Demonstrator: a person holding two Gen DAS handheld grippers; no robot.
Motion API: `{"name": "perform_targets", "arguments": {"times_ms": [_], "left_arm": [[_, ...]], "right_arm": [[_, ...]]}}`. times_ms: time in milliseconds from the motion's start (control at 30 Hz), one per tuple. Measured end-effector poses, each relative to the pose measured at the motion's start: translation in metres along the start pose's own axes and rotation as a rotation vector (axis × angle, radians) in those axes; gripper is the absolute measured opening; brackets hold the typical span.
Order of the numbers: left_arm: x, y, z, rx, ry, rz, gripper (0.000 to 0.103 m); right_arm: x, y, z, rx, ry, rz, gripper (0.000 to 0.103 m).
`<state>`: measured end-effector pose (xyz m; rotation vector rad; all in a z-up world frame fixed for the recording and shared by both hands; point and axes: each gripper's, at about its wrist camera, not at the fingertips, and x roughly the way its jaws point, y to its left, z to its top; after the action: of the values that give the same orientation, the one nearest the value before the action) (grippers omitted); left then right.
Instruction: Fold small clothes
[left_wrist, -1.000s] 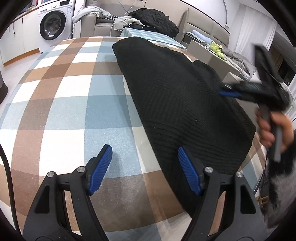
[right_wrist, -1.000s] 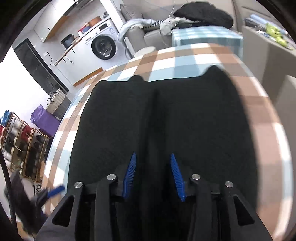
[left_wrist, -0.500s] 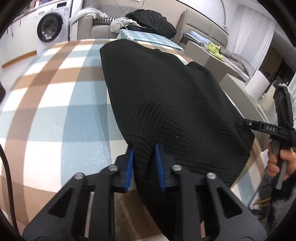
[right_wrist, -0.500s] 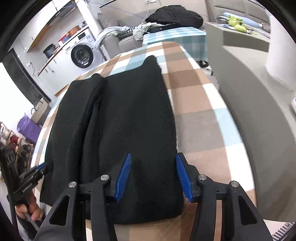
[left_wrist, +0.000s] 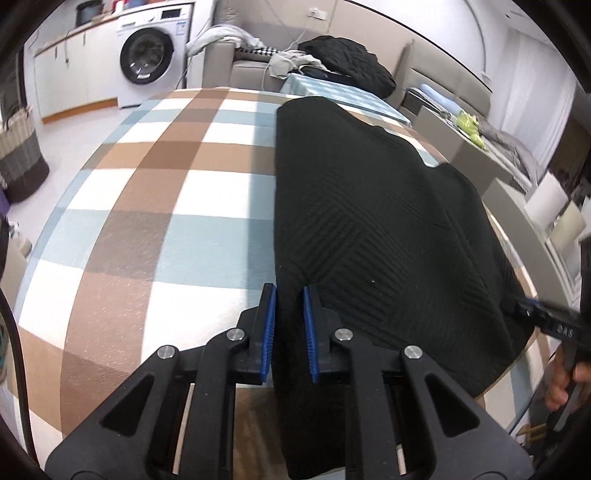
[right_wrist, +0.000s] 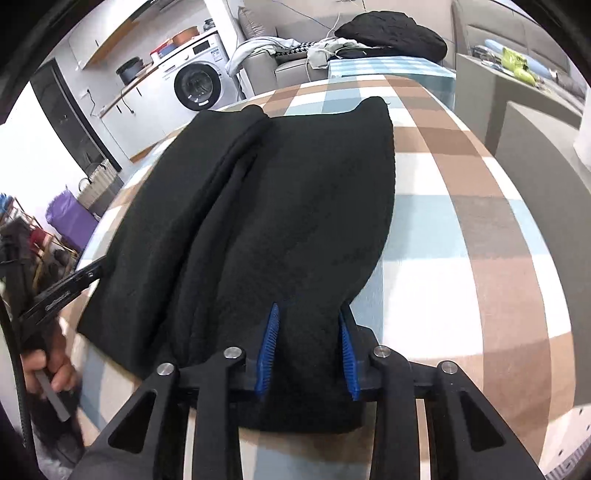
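The left gripper is clamped on the near left edge of the black knit garment — its jaws have just been closing. The right gripper has the near right corner between closing jaws; pad contact cannot be told. The garment is spread on the checked tablecloth.

Both grippers' fingers have just closed onto the black garment's near corners.
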<state>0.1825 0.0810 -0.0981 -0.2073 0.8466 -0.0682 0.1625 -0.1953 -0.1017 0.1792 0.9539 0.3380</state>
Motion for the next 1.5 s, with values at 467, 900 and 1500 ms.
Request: {"name": "perform_targets", "arguments": {"times_ms": [467, 900, 1500], "left_arm": [[0.003, 0.002, -0.001, 0.000, -0.001, 0.004, 0.012], [0.002, -0.001, -0.002, 0.006, -0.002, 0.004, 0.012], [-0.010, 0.002, 0.003, -0.022, -0.033, -0.025, 0.014]], "right_arm": [[-0.020, -0.030, -0.015, 0.205, -0.051, 0.146, 0.043], [-0.018, -0.025, -0.018, 0.135, -0.040, 0.011, 0.040], [-0.008, 0.011, 0.023, 0.047, -0.112, 0.122, 0.043]]}}
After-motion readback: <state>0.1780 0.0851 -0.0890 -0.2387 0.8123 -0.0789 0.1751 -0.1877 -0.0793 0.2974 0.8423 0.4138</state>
